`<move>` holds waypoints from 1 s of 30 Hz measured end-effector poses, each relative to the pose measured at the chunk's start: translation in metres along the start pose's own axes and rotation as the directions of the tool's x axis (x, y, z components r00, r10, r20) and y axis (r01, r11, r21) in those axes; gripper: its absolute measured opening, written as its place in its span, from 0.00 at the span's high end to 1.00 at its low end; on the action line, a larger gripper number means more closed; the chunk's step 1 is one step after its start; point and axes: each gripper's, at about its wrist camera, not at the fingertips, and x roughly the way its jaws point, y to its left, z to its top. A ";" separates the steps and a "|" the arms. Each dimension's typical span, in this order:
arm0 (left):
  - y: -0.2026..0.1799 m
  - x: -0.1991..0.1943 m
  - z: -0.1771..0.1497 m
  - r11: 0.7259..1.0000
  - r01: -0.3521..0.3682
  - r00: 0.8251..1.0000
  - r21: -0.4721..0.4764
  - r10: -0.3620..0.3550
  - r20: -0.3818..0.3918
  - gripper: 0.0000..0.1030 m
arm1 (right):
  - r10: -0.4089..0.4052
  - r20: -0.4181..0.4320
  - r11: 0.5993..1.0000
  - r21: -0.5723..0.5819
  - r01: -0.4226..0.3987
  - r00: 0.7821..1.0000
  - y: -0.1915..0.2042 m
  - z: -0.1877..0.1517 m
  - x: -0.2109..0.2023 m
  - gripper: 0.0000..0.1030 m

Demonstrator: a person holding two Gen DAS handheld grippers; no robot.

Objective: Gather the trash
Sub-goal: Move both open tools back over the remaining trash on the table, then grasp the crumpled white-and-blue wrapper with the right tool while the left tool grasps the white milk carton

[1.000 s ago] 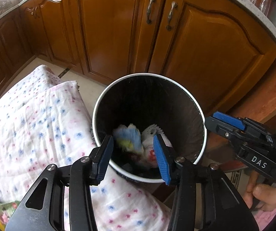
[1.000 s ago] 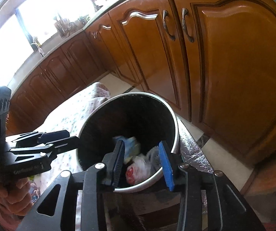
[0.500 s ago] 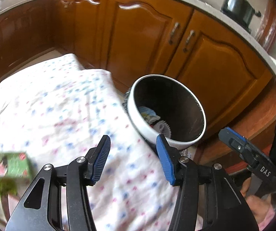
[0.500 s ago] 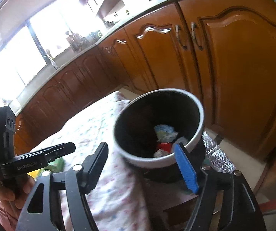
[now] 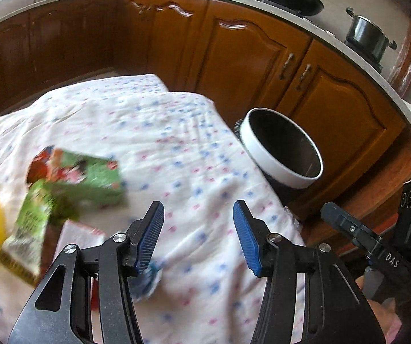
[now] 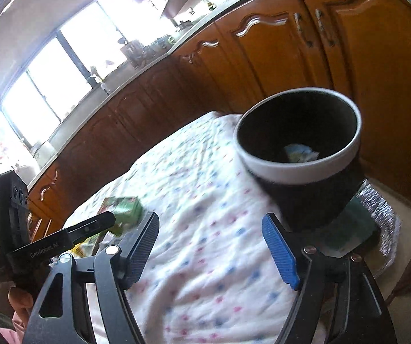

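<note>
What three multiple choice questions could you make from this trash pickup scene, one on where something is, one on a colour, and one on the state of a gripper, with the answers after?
1. Where does the green carton lie?
A. inside the trash bin
B. on the dotted cloth
C. on the countertop

2. What colour is the band round the top of the trash bin?
A. white
B. red
C. yellow

3. How does the right gripper stand?
A. shut on a wrapper
B. shut on the bin's rim
C. open, nothing between its fingers

Answers:
1 B, the carton rests on the dotted cloth, to the left of the bin in the left wrist view.
2 A, a white band sits above the bin's black body.
3 C, its jaws have just been opening, and only cloth shows in the gap between them.
</note>
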 end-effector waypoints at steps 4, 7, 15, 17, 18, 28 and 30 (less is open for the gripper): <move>0.018 -0.016 -0.011 0.999 -0.019 1.000 -0.032 0.019 0.018 0.51 | 0.025 -0.013 1.000 -0.016 -0.025 1.000 0.015 -0.010 0.002 0.26; 0.032 -0.028 -0.019 0.998 -0.033 0.999 -0.058 0.035 0.031 0.51 | 0.051 -0.031 0.998 -0.026 -0.052 0.998 0.028 -0.019 0.005 0.26; 0.066 -0.054 -0.038 0.993 -0.073 0.996 -0.096 0.078 0.050 0.51 | 0.094 -0.075 0.991 -0.084 -0.100 0.993 0.066 -0.040 0.019 0.26; 0.073 -0.058 -0.041 0.993 -0.079 0.995 -0.093 0.084 0.052 0.51 | 0.099 -0.086 0.989 -0.100 -0.107 0.991 0.073 -0.043 0.024 0.26; 0.076 -0.059 -0.042 0.992 -0.081 0.995 -0.094 0.087 0.052 0.51 | 0.101 -0.092 0.988 -0.105 -0.111 0.991 0.075 -0.044 0.026 0.26; 0.098 -0.063 -0.055 0.998 -0.062 0.998 -0.027 0.062 0.014 0.51 | 0.163 -0.182 0.979 -0.090 -0.181 0.970 0.091 -0.048 0.062 0.28; 0.098 -0.060 -0.059 0.999 -0.041 0.999 -0.010 0.041 -0.002 0.51 | 0.176 -0.210 0.977 -0.083 -0.197 0.962 0.094 -0.050 0.072 0.36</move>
